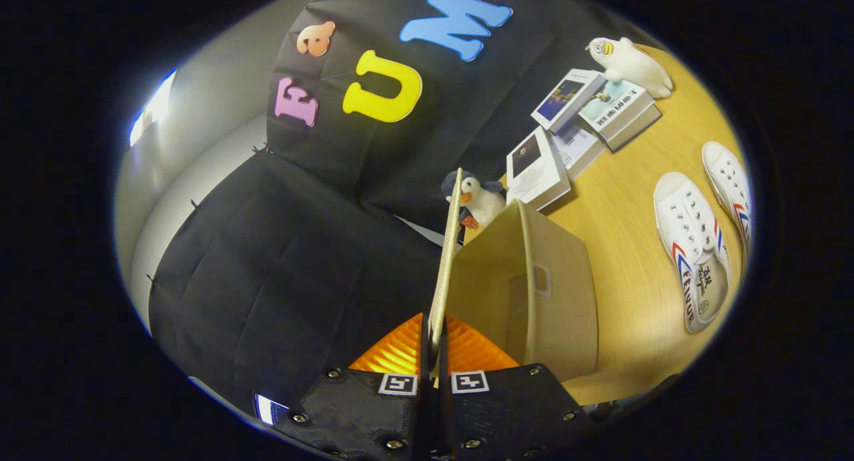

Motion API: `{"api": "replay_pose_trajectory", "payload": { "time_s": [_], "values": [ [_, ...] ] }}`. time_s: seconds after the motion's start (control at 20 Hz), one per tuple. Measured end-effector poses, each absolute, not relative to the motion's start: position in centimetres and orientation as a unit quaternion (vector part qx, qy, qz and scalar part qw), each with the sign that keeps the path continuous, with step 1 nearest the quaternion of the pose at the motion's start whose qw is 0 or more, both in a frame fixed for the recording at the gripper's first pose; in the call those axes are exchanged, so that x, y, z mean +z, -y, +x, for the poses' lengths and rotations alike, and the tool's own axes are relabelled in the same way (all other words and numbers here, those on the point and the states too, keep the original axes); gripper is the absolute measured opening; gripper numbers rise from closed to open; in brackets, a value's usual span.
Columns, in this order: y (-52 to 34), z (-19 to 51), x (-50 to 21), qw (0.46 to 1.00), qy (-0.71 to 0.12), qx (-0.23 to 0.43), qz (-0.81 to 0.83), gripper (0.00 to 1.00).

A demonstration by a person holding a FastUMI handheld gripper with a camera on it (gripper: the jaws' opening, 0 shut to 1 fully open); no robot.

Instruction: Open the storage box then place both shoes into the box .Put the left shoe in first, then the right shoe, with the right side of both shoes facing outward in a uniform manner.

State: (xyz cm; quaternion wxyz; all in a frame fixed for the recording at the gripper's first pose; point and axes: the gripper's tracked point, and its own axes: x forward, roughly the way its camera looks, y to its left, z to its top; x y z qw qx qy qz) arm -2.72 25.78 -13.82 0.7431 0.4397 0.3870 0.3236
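Storage box sat on the wooden table just ahead of the fingers and slightly toward 2 o'clock of them, beige, its top open and the inside looking empty as far as visible. Box lid stood on edge, a thin panel rising from between the fingers toward 12 o'clock. Gripper was closed on that lid, both fingers pressing its lower edge from either side, so the lid was held swung up.

Gripper view, rest of scene: two white shoes with red and blue stripes lay on the table at about 3 o'clock from the box, well apart from it. Nearer shoe and farther shoe lay side by side, soles down, neither touched. Which was left and which right could not be told for certain from this angle. Beyond the box at about 12 to 1 o'clock stood a penguin plush, then a spread of books with a white duck toy past them.

Progress, as a judgement: opening step was underway or nearly done, lid up but not released. Both shoe placements remained, left first, then right, right sides facing outward. Lid probably had to be let go somewhere stable before the gripper could go for a shoe.
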Motion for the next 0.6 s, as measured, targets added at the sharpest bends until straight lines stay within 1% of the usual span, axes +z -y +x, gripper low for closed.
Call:
{"api": "replay_pose_trajectory", "payload": {
  "time_s": [0.35, 0.6],
  "values": [
    [-30.7, -2.3, -9.1, 0.770, -0.364, 0.366, 0.375, 0.04],
    [-35.1, -3.1, -7.2, 0.775, -0.356, 0.394, 0.342, 0.04]
  ]
}}
